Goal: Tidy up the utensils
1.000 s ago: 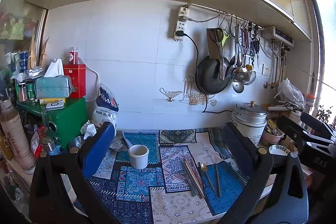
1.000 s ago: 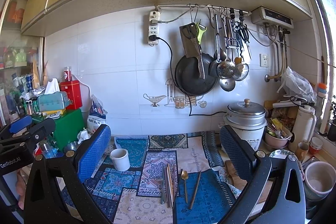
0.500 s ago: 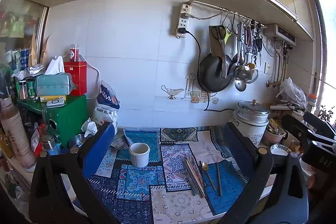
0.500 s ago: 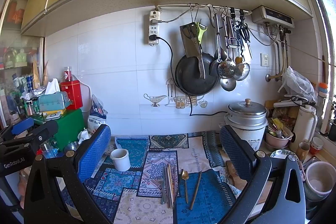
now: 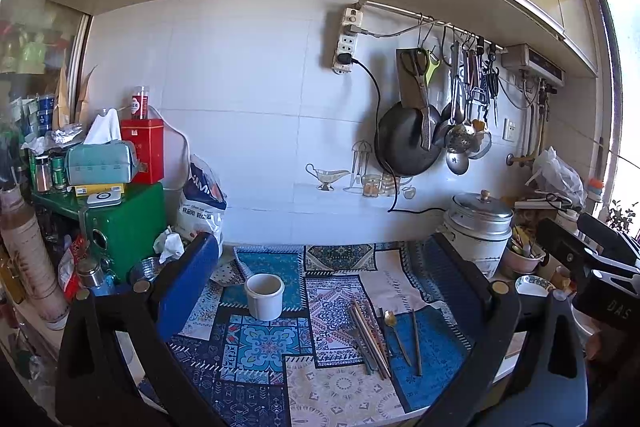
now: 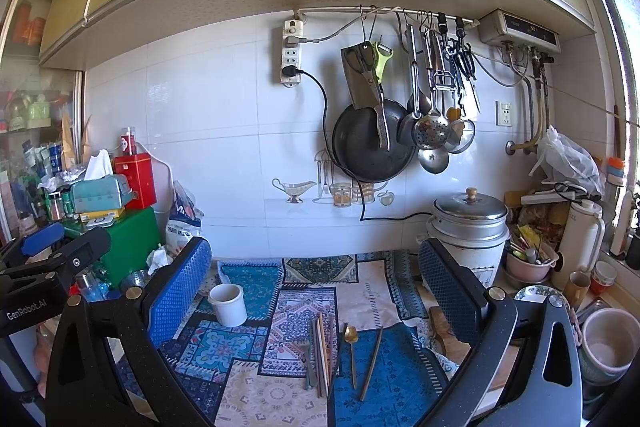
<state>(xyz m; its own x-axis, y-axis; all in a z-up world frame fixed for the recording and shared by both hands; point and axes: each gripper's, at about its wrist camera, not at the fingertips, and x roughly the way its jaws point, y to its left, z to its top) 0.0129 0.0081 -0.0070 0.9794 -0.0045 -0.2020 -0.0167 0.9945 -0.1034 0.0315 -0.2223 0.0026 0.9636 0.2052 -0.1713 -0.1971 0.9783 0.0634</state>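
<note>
"GenRobot.AI" on left gripper point(image 6: 48, 263)

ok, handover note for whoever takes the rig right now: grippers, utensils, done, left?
Left gripper: open, holding nothing, hovering above the patterned mat.
Right gripper: open, holding nothing, also above the mat.
White cup: upright on the mat's left side; nothing shows above its rim.
Utensils: bundle of chopsticks with a fork beside it, gold spoon and one more stick, all lying flat on the mat, to the right of the cup.
Done: nothing visibly sorted yet.
Left: probably pick each utensil up and stand it in the cup.
</note>
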